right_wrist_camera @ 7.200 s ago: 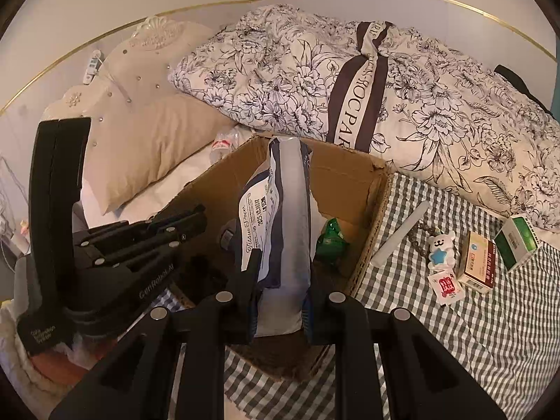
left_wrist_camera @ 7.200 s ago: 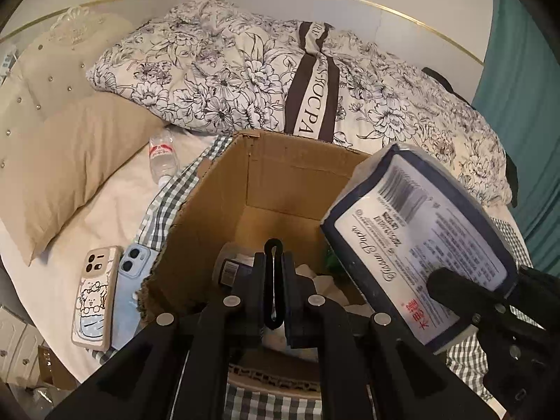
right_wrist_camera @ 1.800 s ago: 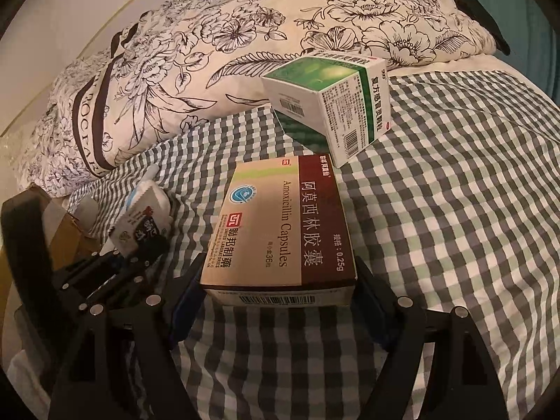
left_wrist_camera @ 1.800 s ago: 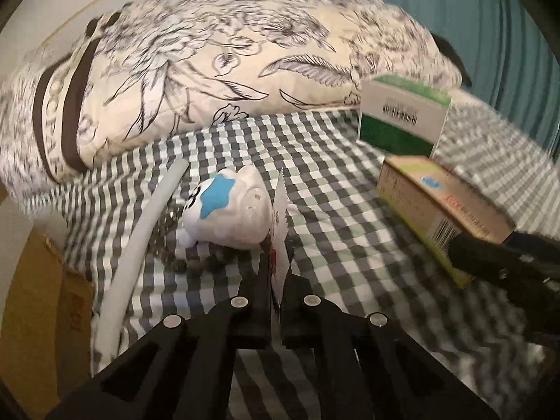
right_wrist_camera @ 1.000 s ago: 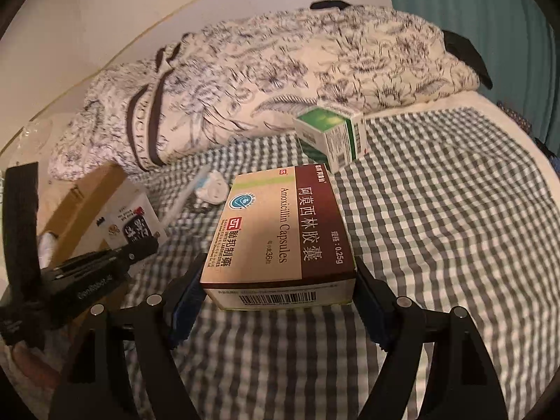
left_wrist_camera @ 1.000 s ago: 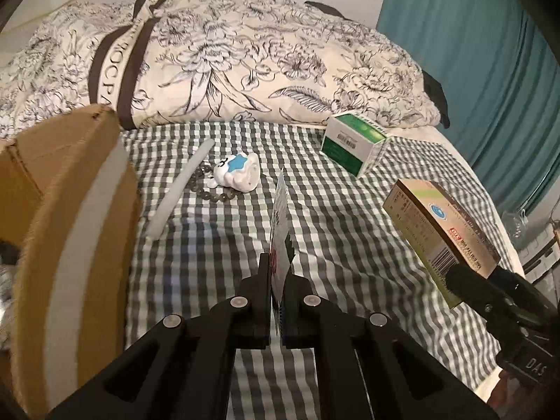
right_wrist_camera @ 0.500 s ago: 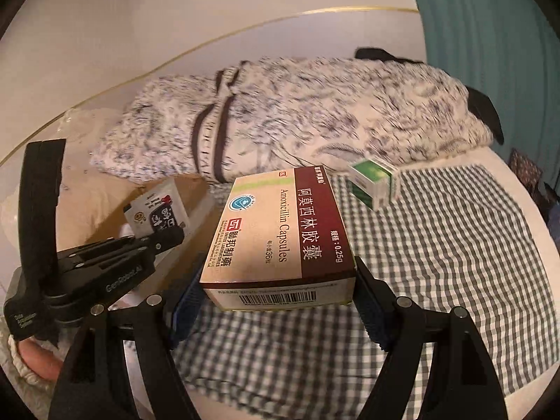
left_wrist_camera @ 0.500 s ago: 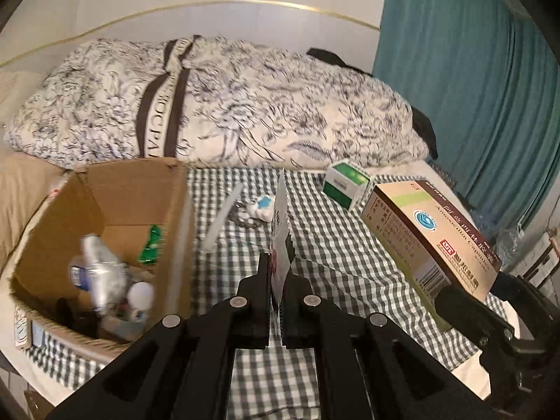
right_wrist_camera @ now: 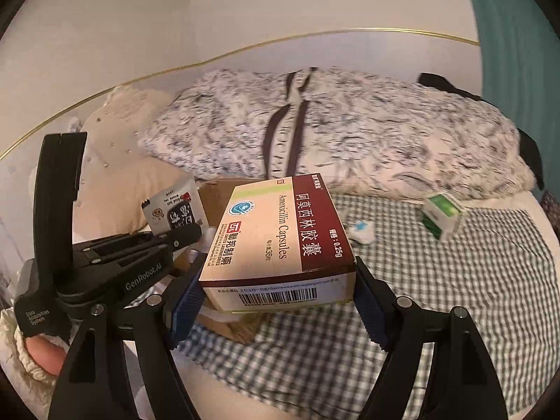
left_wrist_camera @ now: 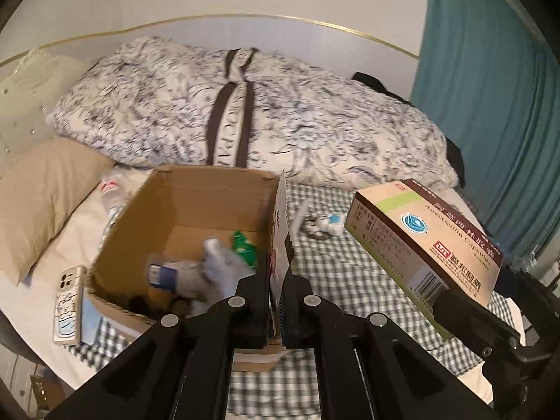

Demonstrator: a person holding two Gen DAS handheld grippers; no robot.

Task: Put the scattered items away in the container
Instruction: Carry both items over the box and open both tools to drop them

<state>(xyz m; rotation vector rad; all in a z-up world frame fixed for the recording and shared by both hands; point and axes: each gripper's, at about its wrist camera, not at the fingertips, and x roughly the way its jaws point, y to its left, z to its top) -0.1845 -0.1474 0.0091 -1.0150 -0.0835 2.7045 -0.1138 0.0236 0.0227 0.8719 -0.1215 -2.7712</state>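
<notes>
Carrying both finds toward the cardboard box [left_wrist_camera: 196, 210], the person was mid-delivery, I judged; next each load needed bringing over its open top before letting go. Beside the box's right wall, the right gripper [right_wrist_camera: 276, 301] clamped a medicine carton [right_wrist_camera: 280, 231] reading "Amoxicillin Capsules", "0.25g". At that wall's rim, the left gripper [left_wrist_camera: 278, 297], "GenRobot.AI" on its body, pinched a small sachet [right_wrist_camera: 175, 211] with unreadable print
</notes>
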